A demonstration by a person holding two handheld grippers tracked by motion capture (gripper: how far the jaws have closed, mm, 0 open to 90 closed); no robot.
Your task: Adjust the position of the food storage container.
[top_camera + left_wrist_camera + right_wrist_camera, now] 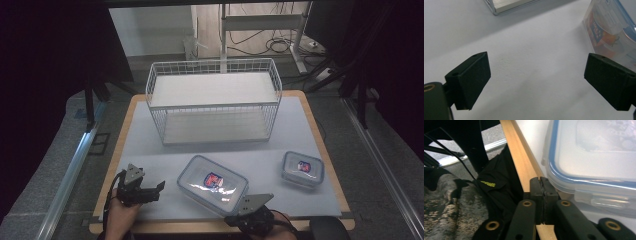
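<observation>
A large clear lidded container [212, 183] with a blue seal and a red-blue label lies near the table's front, between my two grippers. My left gripper [150, 190] stands open at the front left, its jaws wide apart over the bare mat. The container's end [610, 27] shows beyond that gripper's right jaw, apart from it. My right gripper [540, 192] is shut with nothing between its jaws. It sits at the wooden front edge, beside the container's near corner [584, 170]. In the high view this gripper [240, 216] is at the container's near end.
A smaller lidded container [302, 169] rests at the right. A white wire two-shelf rack [214, 100] stands at the back of the grey mat [150, 150]. The wooden table edge [522, 162] runs beside the right gripper, with a dark sleeve [496, 185] below it.
</observation>
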